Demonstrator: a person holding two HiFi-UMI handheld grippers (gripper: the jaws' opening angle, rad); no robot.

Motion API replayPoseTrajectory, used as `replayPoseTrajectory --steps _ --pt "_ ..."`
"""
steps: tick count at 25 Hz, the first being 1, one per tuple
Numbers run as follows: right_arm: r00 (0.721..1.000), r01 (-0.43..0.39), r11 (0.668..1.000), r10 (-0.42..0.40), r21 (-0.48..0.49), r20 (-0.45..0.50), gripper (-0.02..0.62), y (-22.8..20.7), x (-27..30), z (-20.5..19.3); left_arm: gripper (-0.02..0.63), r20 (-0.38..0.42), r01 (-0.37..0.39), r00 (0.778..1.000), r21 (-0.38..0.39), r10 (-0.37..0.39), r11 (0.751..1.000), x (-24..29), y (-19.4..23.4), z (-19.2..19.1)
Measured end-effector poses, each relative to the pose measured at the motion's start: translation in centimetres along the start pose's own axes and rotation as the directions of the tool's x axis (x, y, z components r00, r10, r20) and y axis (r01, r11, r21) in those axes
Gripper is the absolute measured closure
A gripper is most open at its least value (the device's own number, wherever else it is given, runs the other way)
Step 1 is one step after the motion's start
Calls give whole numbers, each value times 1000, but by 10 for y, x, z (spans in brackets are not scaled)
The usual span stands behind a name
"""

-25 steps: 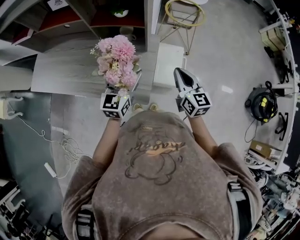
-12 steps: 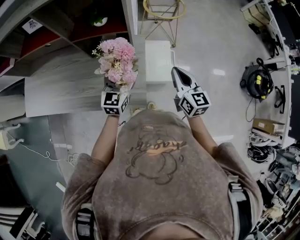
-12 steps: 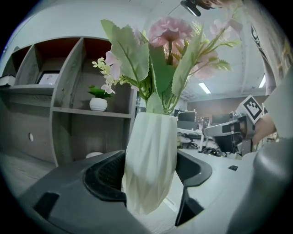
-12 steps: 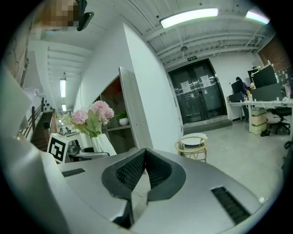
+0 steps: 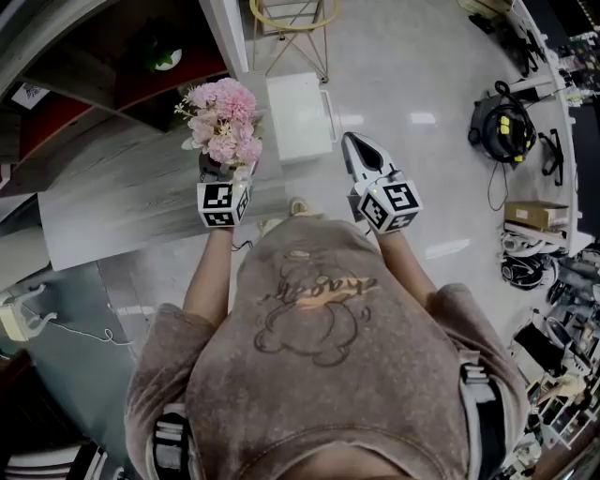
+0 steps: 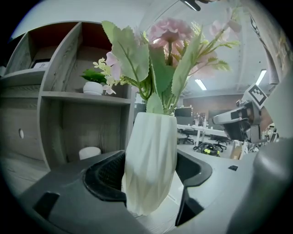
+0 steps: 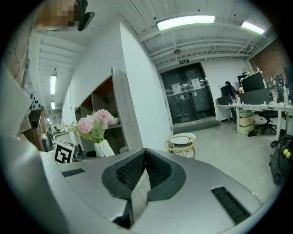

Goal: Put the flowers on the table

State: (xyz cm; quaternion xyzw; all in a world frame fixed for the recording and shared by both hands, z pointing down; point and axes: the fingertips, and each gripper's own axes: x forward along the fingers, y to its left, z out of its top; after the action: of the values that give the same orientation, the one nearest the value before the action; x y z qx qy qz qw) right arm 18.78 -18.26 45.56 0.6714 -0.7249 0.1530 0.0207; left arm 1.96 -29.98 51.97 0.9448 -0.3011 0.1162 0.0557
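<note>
My left gripper (image 5: 218,178) is shut on a white ribbed vase (image 6: 151,160) that holds pink flowers (image 5: 222,119) with green leaves. In the head view the bouquet hangs over the near edge of a grey wood-grain table (image 5: 122,192). The vase stands upright between the black pads (image 6: 106,176) in the left gripper view. My right gripper (image 5: 359,159) is shut with nothing in it, held over the floor to the right of the flowers. The right gripper view shows the flowers (image 7: 93,124) and vase (image 7: 104,148) off to its left.
A shelf unit (image 6: 59,96) with a small potted plant (image 6: 93,83) stands behind the table. A white box (image 5: 298,114) and a gold wire stool (image 5: 286,23) sit on the floor ahead. A vacuum cleaner (image 5: 501,124) and clutter line the right side.
The person has walked forward; the table, box and stool have shifted left and nearer in the head view. The left gripper still carries the vase. The right gripper has kept its pose.
</note>
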Motion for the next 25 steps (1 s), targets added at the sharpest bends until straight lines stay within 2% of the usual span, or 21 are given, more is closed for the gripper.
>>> replayPoseTrajectory --steps 13,25 --pt "998 53 999 -53 12 -23 598 -4 -5 -7 261 -45 19 999 4 -19 1000 15 8 -20" --pt "998 48 999 -48 2 -37 598 1 4 -8 261 -37 48 998 4 -48 999 19 6 -23"
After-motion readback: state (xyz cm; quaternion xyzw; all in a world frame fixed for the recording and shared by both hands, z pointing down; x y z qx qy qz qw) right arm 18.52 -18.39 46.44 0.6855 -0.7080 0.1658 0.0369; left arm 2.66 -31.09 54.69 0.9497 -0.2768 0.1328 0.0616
